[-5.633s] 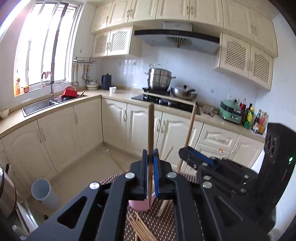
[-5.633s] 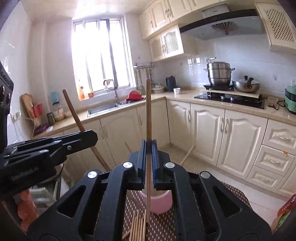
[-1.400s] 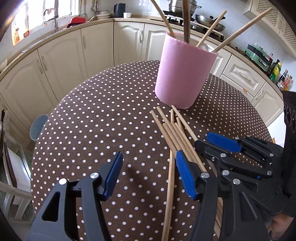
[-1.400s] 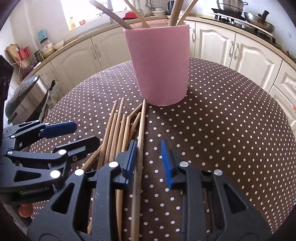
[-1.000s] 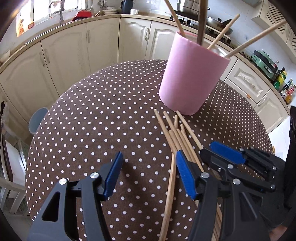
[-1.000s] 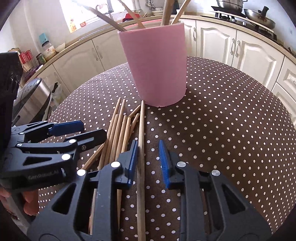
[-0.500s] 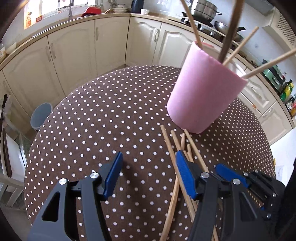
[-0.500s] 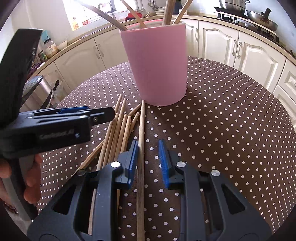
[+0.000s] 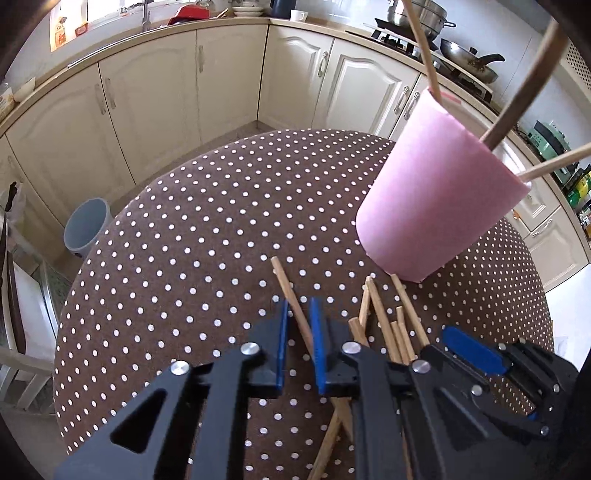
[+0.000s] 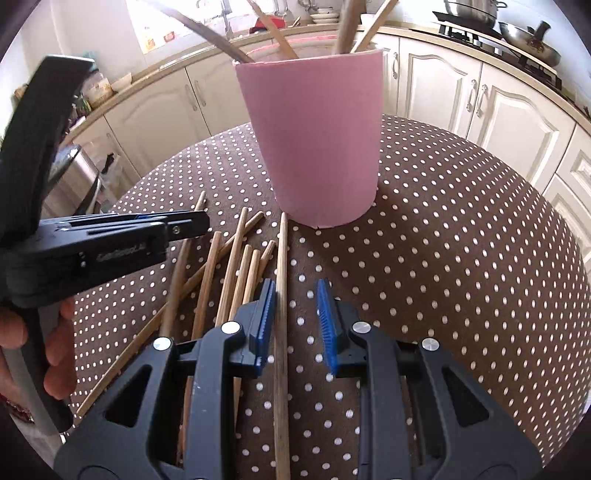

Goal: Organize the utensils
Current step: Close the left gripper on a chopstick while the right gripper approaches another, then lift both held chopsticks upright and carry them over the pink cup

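The left gripper [image 9: 298,347], its jaws just closed on a stick [image 9: 291,299] lying slantwise at lower centre, sits below-left of the pink cup [image 9: 439,199], while the right gripper's [image 10: 295,321] narrow jaws straddle another stick [image 10: 281,280] untouched.

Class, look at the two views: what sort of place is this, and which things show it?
A home kitchen, most likely: cream cabinets beneath a countertop, a stove with a wok, and a sink with a tap by the window.

chopsticks [image 10: 236,266] on table [image 10: 461,258], before cup [image 10: 317,147]
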`<action>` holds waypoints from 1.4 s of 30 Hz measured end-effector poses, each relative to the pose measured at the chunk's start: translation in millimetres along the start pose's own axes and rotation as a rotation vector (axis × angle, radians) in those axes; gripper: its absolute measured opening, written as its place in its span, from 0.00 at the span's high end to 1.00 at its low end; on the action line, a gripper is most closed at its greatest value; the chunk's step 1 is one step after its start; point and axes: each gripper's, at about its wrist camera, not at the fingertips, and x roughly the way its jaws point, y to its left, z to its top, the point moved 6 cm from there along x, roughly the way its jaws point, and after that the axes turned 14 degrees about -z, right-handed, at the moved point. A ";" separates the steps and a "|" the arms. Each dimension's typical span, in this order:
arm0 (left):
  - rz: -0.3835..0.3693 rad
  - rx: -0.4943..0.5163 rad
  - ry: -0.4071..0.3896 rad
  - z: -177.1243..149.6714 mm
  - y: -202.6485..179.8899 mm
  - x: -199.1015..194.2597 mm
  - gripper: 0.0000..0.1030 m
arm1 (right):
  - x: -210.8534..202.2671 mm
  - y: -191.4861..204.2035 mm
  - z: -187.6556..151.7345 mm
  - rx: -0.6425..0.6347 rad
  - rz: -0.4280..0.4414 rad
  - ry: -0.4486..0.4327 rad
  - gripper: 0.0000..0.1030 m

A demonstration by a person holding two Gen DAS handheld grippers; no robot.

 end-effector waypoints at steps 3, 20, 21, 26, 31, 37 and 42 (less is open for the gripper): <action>0.007 0.014 0.003 0.2 0.2 0.1 0.93 | 7.6 6.7 9.9 -0.046 -0.033 0.028 0.78; -0.059 0.115 -0.037 -23.5 -35.6 -50.0 0.94 | -15.0 16.1 16.5 -0.086 -0.027 0.013 0.95; -0.063 0.126 -0.046 -25.1 -39.4 -56.4 0.95 | -23.1 16.4 17.2 -0.079 -0.017 0.000 0.95; -0.086 0.171 -0.096 -33.6 -62.3 -92.2 0.95 | -61.1 12.9 16.7 -0.045 0.010 -0.070 0.95; -0.102 0.209 -0.146 -39.0 -85.4 -124.4 0.95 | -102.3 6.7 15.9 -0.011 0.024 -0.148 0.95; -0.130 0.267 -0.210 -48.0 -116.3 -166.9 0.94 | -153.7 4.8 17.3 0.010 0.031 -0.245 0.95; -0.142 0.318 -0.264 -48.1 -144.3 -195.4 0.94 | -192.3 1.4 23.8 0.025 0.032 -0.330 0.95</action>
